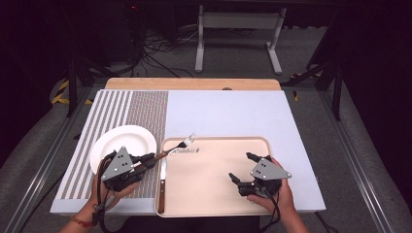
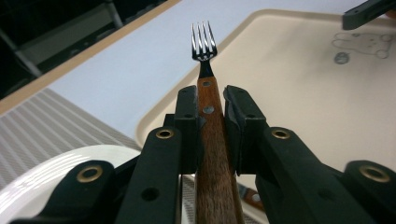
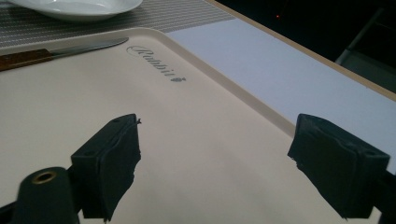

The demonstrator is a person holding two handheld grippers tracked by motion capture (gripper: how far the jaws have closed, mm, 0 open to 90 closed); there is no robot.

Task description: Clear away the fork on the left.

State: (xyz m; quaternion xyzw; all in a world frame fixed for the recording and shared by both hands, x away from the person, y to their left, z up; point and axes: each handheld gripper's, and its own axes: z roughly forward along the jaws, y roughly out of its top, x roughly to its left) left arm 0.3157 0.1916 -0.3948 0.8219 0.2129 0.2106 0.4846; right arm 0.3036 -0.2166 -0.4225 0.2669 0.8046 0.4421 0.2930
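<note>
1. Wooden-handled fork (image 2: 204, 84) sits clamped in the left gripper (image 1: 148, 160), tines out over the tray's (image 1: 214, 204) far left corner.
2. Right gripper (image 1: 242, 168) hovers over the tray, jaws wide, nothing between.
3. Knife (image 1: 162, 187) lies along the tray's left edge.

Lighting: even overhead light on table (image 1: 228, 114); surroundings and floor beyond dim to near black. Shadows soft, short. Mild glare on white plate (image 1: 127, 139) rim and fork (image 2: 203, 44) tines. High view low-res, slightly soft throughout. Both gripper views: near jaws blurred, out of focus; tray (image 3: 196, 140) lettering sharp mid-frame; some stretch at the edges.
</note>
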